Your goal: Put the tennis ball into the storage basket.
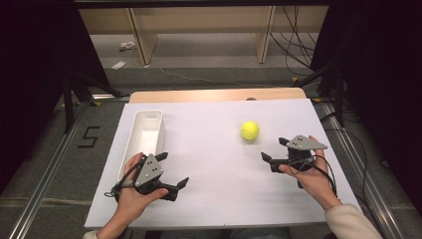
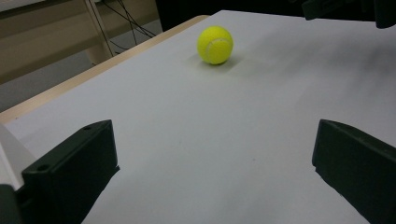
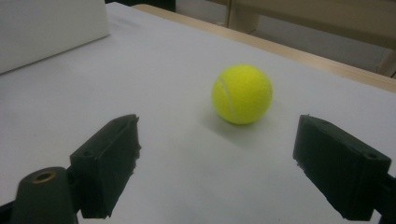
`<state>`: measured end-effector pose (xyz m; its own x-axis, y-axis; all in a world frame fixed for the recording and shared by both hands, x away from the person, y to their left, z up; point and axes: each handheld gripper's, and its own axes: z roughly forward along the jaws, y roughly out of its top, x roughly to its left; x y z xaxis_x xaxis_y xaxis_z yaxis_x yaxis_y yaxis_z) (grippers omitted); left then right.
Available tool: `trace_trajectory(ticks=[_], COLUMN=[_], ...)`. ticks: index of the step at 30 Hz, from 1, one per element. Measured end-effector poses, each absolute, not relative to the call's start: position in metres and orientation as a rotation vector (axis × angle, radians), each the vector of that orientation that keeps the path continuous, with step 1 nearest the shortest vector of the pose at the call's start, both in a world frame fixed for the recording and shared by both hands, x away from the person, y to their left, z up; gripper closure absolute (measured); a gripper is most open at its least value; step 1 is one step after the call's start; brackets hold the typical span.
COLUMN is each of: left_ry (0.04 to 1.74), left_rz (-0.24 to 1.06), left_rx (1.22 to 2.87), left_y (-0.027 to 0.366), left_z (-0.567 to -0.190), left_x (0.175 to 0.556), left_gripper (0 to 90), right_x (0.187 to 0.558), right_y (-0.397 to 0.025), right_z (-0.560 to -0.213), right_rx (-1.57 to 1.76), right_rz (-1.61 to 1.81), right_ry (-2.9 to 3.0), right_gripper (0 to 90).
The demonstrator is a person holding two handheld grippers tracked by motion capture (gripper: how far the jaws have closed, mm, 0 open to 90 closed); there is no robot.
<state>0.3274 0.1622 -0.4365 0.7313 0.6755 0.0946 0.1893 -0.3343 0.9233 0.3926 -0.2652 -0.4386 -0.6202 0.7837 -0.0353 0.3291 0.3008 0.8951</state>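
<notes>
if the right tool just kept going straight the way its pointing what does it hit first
Most likely the tennis ball. In the right gripper view it sits on the white table sheet ahead of the open right tool, slightly right of the midline between the jaws, with nothing between. Depth is hard to judge.

White bin (image 3: 51, 32) cut off by frame edge.

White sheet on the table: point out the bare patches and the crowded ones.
Bare: the wide middle between the white bin and tennis ball, and the near strip between the left gripper and right gripper. Crowded: the left edge by the bin.
</notes>
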Motion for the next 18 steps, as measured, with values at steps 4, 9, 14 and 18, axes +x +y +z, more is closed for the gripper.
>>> trace_trajectory(ticks=[4, 9, 14, 18], left_ry=[0.667, 0.659, 0.664, 0.665], left_rz=[0.577, 0.578, 0.581, 0.582], left_rx=[1.883, 1.885, 1.879, 1.876], left_y=[0.162, 0.161, 0.162, 0.163], left_z=[-0.437, -0.436, -0.436, -0.435], left_x=[0.328, 0.327, 0.327, 0.327], left_gripper=[0.0, 0.0, 0.0, 0.0], right_x=[0.401, 0.409, 0.416, 0.424], right_y=[-0.261, -0.258, -0.255, -0.252], right_z=[-0.438, -0.438, -0.44, -0.441], right_rx=[1.005, 1.016, 1.023, 1.027], right_rz=[1.276, 1.269, 1.251, 1.225], right_ry=[2.088, 2.08, 2.08, 2.077], right_gripper=[15.2, 15.2, 15.2, 15.3])
